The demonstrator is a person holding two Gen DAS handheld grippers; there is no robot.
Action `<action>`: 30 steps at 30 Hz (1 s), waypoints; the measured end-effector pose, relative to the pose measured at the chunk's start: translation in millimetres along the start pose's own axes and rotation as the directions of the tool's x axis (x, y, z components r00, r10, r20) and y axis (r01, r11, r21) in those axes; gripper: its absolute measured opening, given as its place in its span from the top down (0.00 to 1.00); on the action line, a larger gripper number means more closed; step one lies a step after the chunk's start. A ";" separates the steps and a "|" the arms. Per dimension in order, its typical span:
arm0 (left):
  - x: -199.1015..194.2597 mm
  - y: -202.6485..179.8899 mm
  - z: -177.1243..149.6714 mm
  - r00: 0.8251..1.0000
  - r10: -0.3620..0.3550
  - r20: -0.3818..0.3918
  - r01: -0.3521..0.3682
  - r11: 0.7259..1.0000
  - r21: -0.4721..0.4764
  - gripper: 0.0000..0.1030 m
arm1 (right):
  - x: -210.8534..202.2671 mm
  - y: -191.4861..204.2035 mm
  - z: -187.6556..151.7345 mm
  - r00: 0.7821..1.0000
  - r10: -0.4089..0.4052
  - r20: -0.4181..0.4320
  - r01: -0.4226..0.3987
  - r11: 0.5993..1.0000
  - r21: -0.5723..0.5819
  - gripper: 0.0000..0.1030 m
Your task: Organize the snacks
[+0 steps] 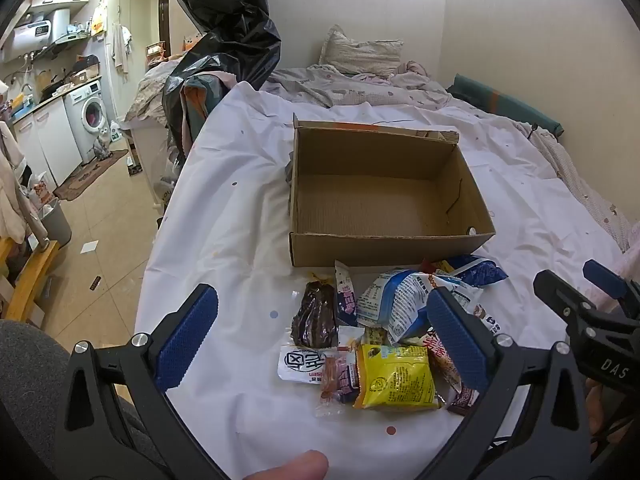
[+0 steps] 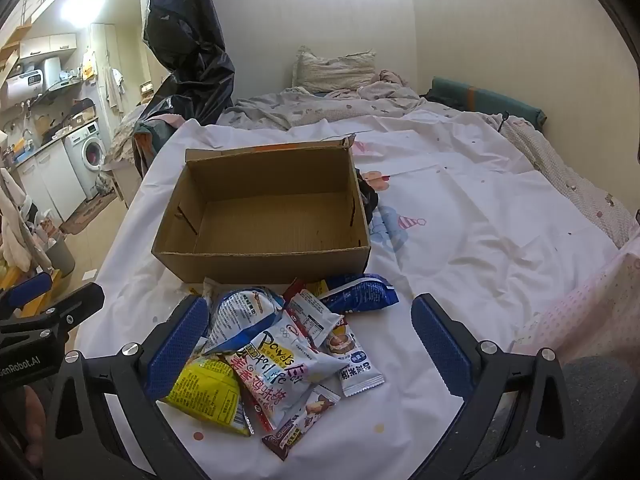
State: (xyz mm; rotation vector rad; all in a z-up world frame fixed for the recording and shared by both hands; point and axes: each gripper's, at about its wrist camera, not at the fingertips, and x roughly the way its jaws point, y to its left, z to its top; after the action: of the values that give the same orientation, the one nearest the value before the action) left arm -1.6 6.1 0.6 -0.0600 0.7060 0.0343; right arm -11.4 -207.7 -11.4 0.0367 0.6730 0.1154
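Observation:
An open, empty cardboard box point(image 1: 384, 240) point(image 2: 264, 258) sits on the white sheet of the bed. In front of it lies a pile of snack packets: a yellow packet point(image 1: 394, 380) point(image 2: 208, 396), a white and blue bag point(image 1: 394, 306) point(image 2: 240, 316), a dark brown packet point(image 1: 314, 316), a dark blue packet point(image 1: 478, 272) point(image 2: 360, 294) and a white "Power's Life" bag point(image 2: 280, 368). My left gripper point(image 1: 320, 338) is open over the left part of the pile. My right gripper point(image 2: 310, 344) is open over the pile. Neither holds anything.
The bed sheet point(image 1: 224, 208) point(image 2: 480, 240) spreads wide to the right of the box. A black plastic bag point(image 1: 228, 36) hangs at the bed's far left corner. Pillow and rumpled bedding point(image 2: 336, 68) lie at the back. The floor point(image 1: 104, 216) and a washing machine point(image 1: 90, 114) are to the left.

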 end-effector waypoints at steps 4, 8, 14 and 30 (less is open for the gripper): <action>1.1 -0.3 -1.1 1.000 0.002 -0.004 -0.002 1.000 -0.001 0.00 | 0.1 0.3 -0.1 1.000 -0.001 -0.006 0.001 1.000 0.000 0.00; 1.0 -0.4 -1.3 1.000 0.002 -0.003 -0.002 1.000 -0.001 0.00 | 0.0 0.8 0.0 1.000 -0.003 -0.006 0.003 1.000 -0.002 0.00; 1.1 0.1 -1.3 1.000 0.003 -0.004 -0.003 1.000 -0.002 0.00 | 0.2 1.1 0.0 1.000 -0.003 -0.009 0.003 1.000 -0.003 0.00; 1.1 0.5 -1.5 1.000 0.003 -0.005 -0.003 1.000 -0.002 0.00 | 1.2 1.4 -0.5 1.000 -0.004 -0.011 0.004 1.000 -0.005 0.00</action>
State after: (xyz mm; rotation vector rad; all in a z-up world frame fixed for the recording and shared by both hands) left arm -1.8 6.5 -1.3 -0.0613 0.7111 0.0382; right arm -10.9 -206.1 -12.4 0.0298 0.6835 0.1135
